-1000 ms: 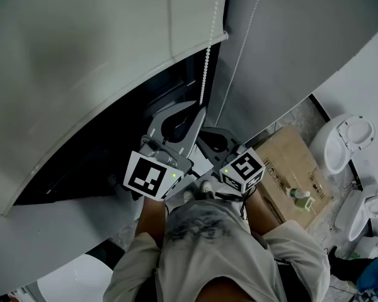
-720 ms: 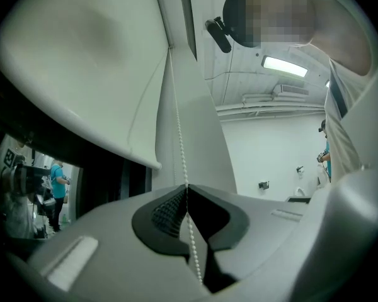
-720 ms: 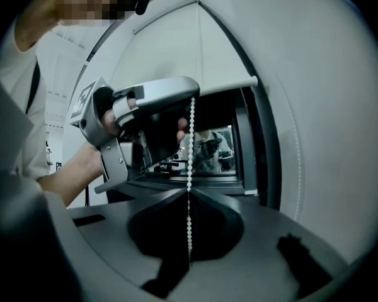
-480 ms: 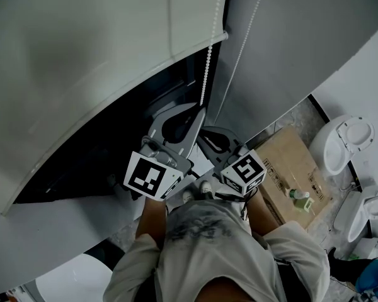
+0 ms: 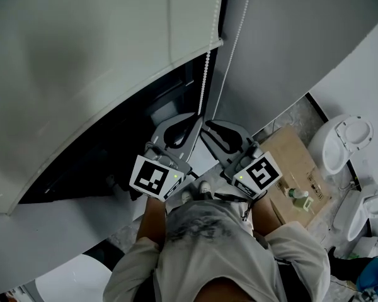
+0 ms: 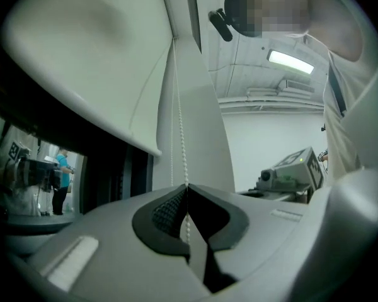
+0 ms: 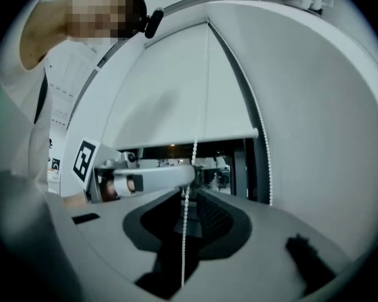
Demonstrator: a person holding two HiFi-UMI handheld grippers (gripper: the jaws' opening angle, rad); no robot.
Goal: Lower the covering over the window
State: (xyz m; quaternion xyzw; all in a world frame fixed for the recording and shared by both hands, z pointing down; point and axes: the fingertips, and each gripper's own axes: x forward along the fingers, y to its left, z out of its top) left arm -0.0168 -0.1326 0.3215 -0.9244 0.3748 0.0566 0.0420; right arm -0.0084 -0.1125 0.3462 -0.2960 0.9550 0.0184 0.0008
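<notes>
**Blind Part Way Down, Grippers Trading on the Chain**

Your left gripper (image 6: 188, 189) is clamped on the bead chain (image 5: 205, 74). Its jaws have just been closing, and the beads are now pinched at the tips. Just beside it, your right gripper (image 7: 188, 197) has just been opening. Its jaws stand apart with the chain hanging free between them, and the pads do not press on it.

The blind (image 5: 94, 55) hangs part way down the window (image 5: 107, 150). Its bottom bar (image 7: 227, 135) sits above both grippers, and a broad dark band of window shows uncovered below it. The job looks under way but far from finished.

What appears left is more alternate pulling. The left hauls the chain down while the right takes a fresh hold higher up, and so on until the bar reaches the bottom of the window. That lower edge is lost in the dark, so you cannot judge closely how much travel remains.
</notes>
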